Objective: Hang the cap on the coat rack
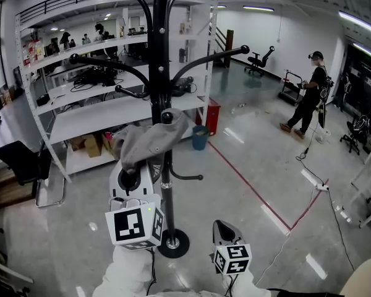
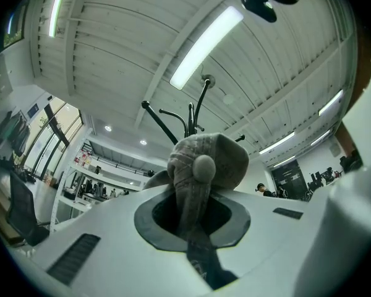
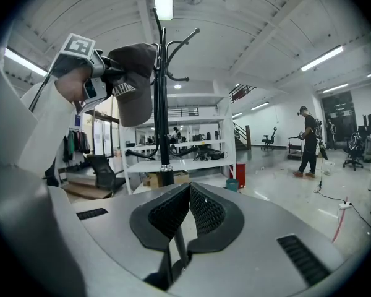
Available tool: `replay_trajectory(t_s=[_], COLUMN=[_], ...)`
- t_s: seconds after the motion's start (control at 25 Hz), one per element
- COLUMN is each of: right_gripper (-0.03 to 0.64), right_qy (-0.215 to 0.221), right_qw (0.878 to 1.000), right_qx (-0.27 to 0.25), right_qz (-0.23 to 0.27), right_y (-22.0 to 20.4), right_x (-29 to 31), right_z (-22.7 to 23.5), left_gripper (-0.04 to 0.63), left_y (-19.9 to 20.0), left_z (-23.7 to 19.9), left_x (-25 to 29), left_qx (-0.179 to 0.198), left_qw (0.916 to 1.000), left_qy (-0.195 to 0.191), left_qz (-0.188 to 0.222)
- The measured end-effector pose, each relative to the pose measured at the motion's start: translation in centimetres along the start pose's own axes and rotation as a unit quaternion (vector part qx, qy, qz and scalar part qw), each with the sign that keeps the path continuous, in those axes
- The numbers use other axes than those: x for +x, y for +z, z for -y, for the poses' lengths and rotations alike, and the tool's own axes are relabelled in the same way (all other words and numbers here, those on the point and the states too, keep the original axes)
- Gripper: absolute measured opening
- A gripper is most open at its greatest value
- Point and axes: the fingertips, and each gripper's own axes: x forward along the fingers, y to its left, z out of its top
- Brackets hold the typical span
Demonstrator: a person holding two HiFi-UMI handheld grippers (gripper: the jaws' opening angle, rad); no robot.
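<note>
The grey cap (image 1: 149,140) hangs bunched beside the black coat rack (image 1: 160,54), its top against a knobbed lower hook (image 1: 167,116). My left gripper (image 1: 131,177) is raised just left of the pole and shut on the cap's lower edge. In the left gripper view the cap (image 2: 204,159) fills the gap between the jaws of the left gripper (image 2: 195,193), with the rack's upper hooks (image 2: 187,113) behind it. The right gripper view shows the cap (image 3: 133,82) hanging against the pole (image 3: 164,122). My right gripper (image 1: 226,232) is low, right of the rack's base (image 1: 173,243). It (image 3: 188,189) is shut and holds nothing.
White shelving (image 1: 80,113) stands behind the rack, with a blue bin (image 1: 200,137) and a red box (image 1: 213,116) at its right end. A black office chair (image 1: 25,163) is at the left. A person (image 1: 309,101) stands far right, and cables (image 1: 309,184) run across the floor.
</note>
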Motion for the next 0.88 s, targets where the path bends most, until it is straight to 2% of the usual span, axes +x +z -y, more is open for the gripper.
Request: replay_trajectory(t_s=[0.88], right_gripper=[0.011], right_qy=[-0.012], right_qw=[1.000], right_qx=[0.009], right_qz=[-0.008], right_y=[-1.0], right_x=[0.1], right_z=[0.7], left_gripper=[0.018], left_y=[-4.1], left_z=[0.3], left_x=[1.5], left_qx=[0.012], left_qw=[0.9989], left_qy=[0.000], left_qz=[-0.045])
